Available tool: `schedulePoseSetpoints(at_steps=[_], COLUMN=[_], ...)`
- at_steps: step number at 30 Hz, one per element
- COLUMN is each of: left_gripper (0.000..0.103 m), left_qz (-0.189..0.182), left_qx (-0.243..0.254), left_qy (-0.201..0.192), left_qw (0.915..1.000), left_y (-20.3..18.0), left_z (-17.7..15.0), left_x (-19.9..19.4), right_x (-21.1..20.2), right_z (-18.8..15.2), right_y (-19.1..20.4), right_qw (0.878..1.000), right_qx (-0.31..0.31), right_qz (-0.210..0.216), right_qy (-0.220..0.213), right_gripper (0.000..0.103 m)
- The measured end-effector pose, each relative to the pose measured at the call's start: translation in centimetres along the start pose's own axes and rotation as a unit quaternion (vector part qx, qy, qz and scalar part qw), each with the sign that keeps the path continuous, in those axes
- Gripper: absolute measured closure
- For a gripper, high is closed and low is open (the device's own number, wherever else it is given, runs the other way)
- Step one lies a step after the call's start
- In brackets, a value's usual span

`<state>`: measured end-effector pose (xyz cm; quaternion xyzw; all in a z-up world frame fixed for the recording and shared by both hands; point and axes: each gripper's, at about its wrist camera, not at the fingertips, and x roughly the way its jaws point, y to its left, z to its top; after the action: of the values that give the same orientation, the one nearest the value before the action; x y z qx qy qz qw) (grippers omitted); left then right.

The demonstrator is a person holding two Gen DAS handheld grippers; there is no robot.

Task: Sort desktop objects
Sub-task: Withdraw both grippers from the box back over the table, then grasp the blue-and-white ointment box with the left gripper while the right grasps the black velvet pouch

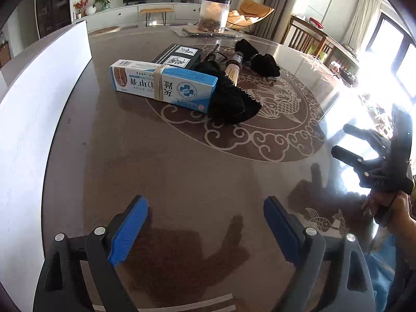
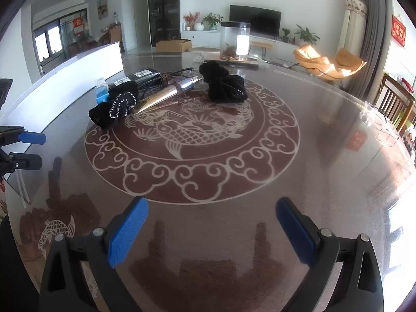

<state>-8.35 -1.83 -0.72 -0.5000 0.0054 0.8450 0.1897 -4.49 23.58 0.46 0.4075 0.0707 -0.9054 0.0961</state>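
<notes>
I have both tools over the round brown table (image 2: 325, 135), and neither carries anything. The left tool (image 1: 205, 231) has its 2 blue pads standing well apart above bare tabletop, tilted down toward the surface. The right tool (image 2: 212, 230) is likewise spread wide with nothing between its pads; in the left wrist view it shows at the right edge, gripped by a hand (image 1: 400, 215). The things to sort lie in a cluster near the far side of the carp pattern: a blue and white box (image 1: 163, 84) bound with a rubber band, a dark box (image 1: 178, 56) just behind it, a black cloth pouch (image 1: 231, 101) touching the blue box's near end, a silver bottle (image 2: 182, 87) lying on its side, and a second black bundle (image 2: 223, 84) beyond it. A clear jar (image 2: 235, 41) stands upright further back. A white board (image 1: 33, 119) stands along the table's left side.
</notes>
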Motion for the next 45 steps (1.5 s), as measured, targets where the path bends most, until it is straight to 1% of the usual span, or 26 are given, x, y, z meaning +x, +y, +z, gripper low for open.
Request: schedulePoseSetpoints(at_steps=[1, 2, 4, 6, 8, 9, 10, 14, 20, 42, 44, 45], left_gripper=[0.010, 0.009, 0.009, 0.007, 0.000, 0.000, 0.000, 0.000, 0.000, 0.000, 0.000, 0.000], left_qz=[-0.001, 0.002, 0.018, 0.040, 0.071, 0.069, 0.071, 0.085, 0.096, 0.102, 0.102, 0.101], left_qx=[-0.001, 0.006, 0.018, 0.038, 0.061, 0.061, 0.055, 0.037, 0.018, 0.011, 0.011, 0.012], left_qy=[-0.017, -0.029, -0.018, -0.017, -0.019, -0.031, -0.035, -0.035, -0.037, -0.042, -0.042, -0.042], left_qw=[0.9998, 0.9995, 0.9995, 0.9983, 0.9954, 0.9953, 0.9953, 0.9951, 0.9946, 0.9939, 0.9939, 0.9939], left_y=[0.1, 0.0, -0.3, -0.9, -1.4, -1.2, -0.9, -0.2, 1.2, 1.2, 1.2, 1.2], left_z=[-0.2, -0.3, 0.0, 0.3, 0.3, 0.3, 0.5, 1.6, 3.4, 3.2, 3.2, 3.2], left_x=[0.1, -0.1, 0.5, 1.0, 1.7, 1.7, 1.9, 2.2, 3.2, 3.2, 3.2, 3.2], right_x=[0.2, 0.4, 0.8, 1.3, 1.7, 1.8, 1.8, 1.8, 2.0, 2.0, 2.4, 3.1], right_z=[0.0, 0.0, 0.0, 0.0, 0.0, -0.1, -0.1, -0.2, -0.2, -0.2, 0.4, 1.2], right_y=[0.2, 0.4, 0.6, 0.6, 0.4, 0.3, 0.2, 0.0, -0.2, -0.3, -0.4, -0.5], right_qw=[1.000, 1.000, 1.000, 0.999, 0.999, 0.999, 0.999, 0.999, 0.999, 0.999, 0.998, 0.997], right_qx=[-0.005, -0.010, -0.015, -0.015, -0.011, -0.007, -0.004, -0.001, 0.007, 0.007, 0.002, -0.008], right_qz=[-0.001, -0.001, 0.001, 0.005, 0.009, 0.010, 0.010, 0.011, 0.020, 0.020, 0.023, 0.031], right_qy=[0.004, 0.008, 0.018, 0.030, 0.041, 0.042, 0.042, 0.044, 0.048, 0.048, 0.053, 0.065], right_gripper=[0.000, 0.000, 0.000, 0.000, 0.000, 0.000, 0.000, 0.000, 0.000, 0.000, 0.000, 0.000])
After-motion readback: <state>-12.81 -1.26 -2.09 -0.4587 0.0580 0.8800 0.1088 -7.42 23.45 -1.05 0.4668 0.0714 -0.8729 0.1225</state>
